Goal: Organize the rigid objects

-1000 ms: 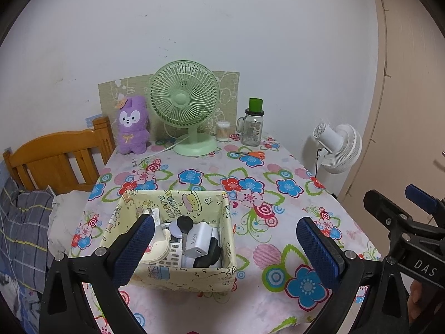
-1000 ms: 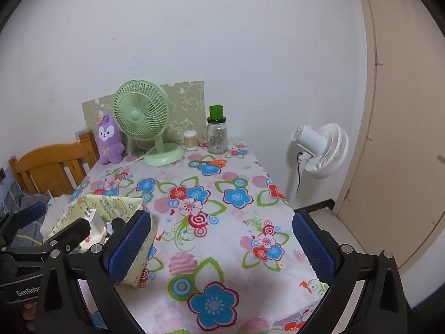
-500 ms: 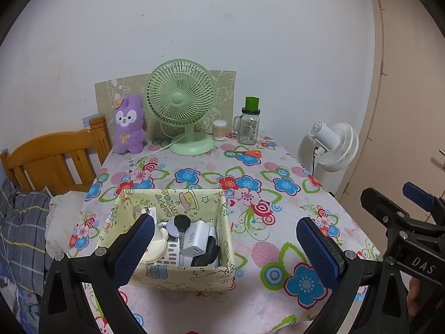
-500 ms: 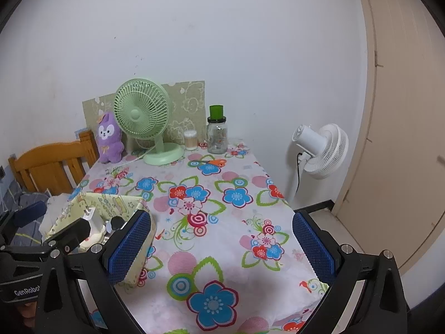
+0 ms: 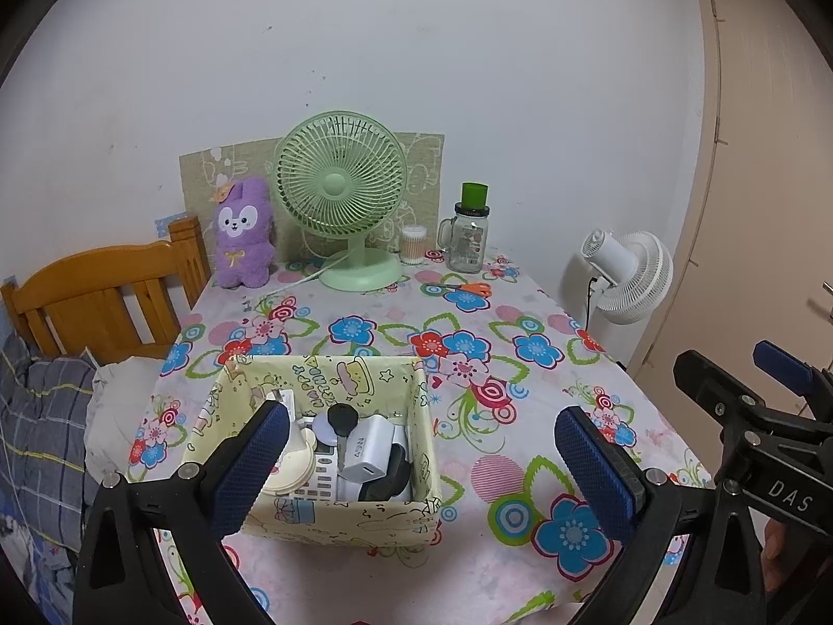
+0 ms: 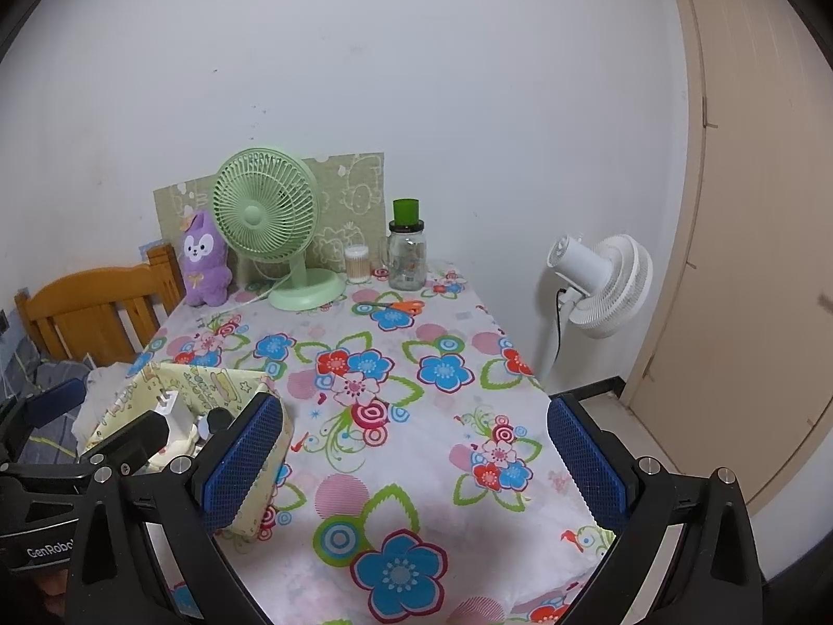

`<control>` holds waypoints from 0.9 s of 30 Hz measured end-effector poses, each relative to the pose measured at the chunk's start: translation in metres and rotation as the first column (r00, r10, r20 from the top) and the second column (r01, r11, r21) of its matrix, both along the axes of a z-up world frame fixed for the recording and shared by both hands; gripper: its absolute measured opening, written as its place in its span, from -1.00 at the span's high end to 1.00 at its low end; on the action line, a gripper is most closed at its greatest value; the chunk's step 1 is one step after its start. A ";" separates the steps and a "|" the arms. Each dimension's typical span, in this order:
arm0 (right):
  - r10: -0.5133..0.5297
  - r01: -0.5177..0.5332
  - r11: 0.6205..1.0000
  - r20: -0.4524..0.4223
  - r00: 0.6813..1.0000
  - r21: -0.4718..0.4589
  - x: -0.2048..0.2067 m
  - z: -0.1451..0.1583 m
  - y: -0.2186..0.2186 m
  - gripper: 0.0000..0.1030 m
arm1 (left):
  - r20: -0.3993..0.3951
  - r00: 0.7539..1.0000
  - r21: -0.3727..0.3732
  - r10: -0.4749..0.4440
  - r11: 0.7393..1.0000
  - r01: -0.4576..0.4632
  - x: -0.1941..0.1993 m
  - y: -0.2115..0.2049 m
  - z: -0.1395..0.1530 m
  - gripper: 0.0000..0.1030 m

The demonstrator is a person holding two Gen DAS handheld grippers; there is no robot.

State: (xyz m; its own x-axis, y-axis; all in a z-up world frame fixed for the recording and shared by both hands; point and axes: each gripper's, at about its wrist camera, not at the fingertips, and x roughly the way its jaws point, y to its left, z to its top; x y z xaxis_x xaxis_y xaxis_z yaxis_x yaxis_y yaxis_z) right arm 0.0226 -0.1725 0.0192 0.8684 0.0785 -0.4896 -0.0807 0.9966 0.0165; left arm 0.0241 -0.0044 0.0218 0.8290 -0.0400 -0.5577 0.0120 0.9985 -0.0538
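A pale yellow fabric box (image 5: 364,513) stands on the floral table near its front edge. It holds a white charger (image 5: 367,450), a black key (image 5: 341,422), a calculator (image 5: 317,484) and a cream round piece (image 5: 289,469). My left gripper (image 5: 421,461) hangs open above and in front of the box, nothing between its pads. My right gripper (image 6: 414,466) is open too, over bare tablecloth to the right of the box (image 6: 255,500). Each view shows the other gripper at its edge.
At the table's back stand a green desk fan (image 5: 341,192), a purple plush (image 5: 243,232), a cotton-swab jar (image 5: 413,245) and a green-lidded glass jar (image 5: 468,232). Orange scissors (image 5: 466,288) lie nearby. A white floor fan (image 6: 598,284), a door and a wooden headboard (image 5: 104,294) flank the table.
Both grippers have drawn back slightly from the table, so the box and fan look a little farther away. Both stay open and hold nothing.
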 end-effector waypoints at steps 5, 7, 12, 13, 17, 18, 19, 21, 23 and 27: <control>-0.006 0.006 1.000 -0.002 1.000 -0.002 0.001 -0.001 -0.003 -0.99 | -0.003 1.000 0.002 -0.007 1.000 0.007 0.002 0.000 0.000 -0.99; -0.010 0.010 1.000 -0.005 1.000 0.003 0.002 -0.001 -0.004 -0.99 | -0.004 1.000 0.001 -0.010 1.000 0.010 0.003 0.000 0.001 -0.99; -0.015 0.015 1.000 -0.004 1.000 0.004 0.002 -0.001 -0.006 -0.99 | -0.004 1.000 0.001 -0.011 1.000 0.011 0.004 -0.001 0.001 -0.99; -0.015 0.015 1.000 -0.004 1.000 0.005 0.002 -0.002 -0.006 -0.99 | -0.004 1.000 0.001 -0.011 1.000 0.011 0.003 -0.001 0.001 -0.99; -0.015 0.015 1.000 -0.004 1.000 0.005 0.002 -0.002 -0.005 -0.99 | -0.003 1.000 0.002 -0.010 1.000 0.010 0.004 -0.001 0.001 -0.99; -0.016 0.016 1.000 -0.004 1.000 0.005 0.002 -0.002 -0.005 -0.99 | -0.002 1.000 0.001 -0.011 1.000 0.011 0.003 -0.001 0.001 -0.99; -0.016 0.016 1.000 -0.004 1.000 0.004 0.002 -0.001 -0.005 -0.99 | -0.002 1.000 0.001 -0.012 1.000 0.012 0.003 -0.001 0.001 -0.99; -0.016 0.016 1.000 -0.003 1.000 0.004 0.002 -0.001 -0.005 -0.99 | -0.002 1.000 0.001 -0.012 1.000 0.012 0.005 -0.002 0.000 -0.99; -0.016 0.016 1.000 -0.003 1.000 0.004 0.003 -0.001 -0.005 -0.99 | -0.001 1.000 0.003 -0.013 1.000 0.013 0.004 -0.002 0.001 -0.99; -0.015 0.015 1.000 -0.004 1.000 0.006 0.003 -0.001 -0.005 -0.99 | -0.001 1.000 0.003 -0.012 1.000 0.012 0.005 -0.003 0.001 -0.99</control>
State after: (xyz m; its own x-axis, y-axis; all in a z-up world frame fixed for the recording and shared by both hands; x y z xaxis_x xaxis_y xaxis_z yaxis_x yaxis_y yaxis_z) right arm 0.0257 -0.1778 0.0177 0.8674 0.0681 -0.4930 -0.0654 0.9976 0.0227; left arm 0.0292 -0.0071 0.0225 0.8281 -0.0487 -0.5584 0.0242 0.9984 -0.0513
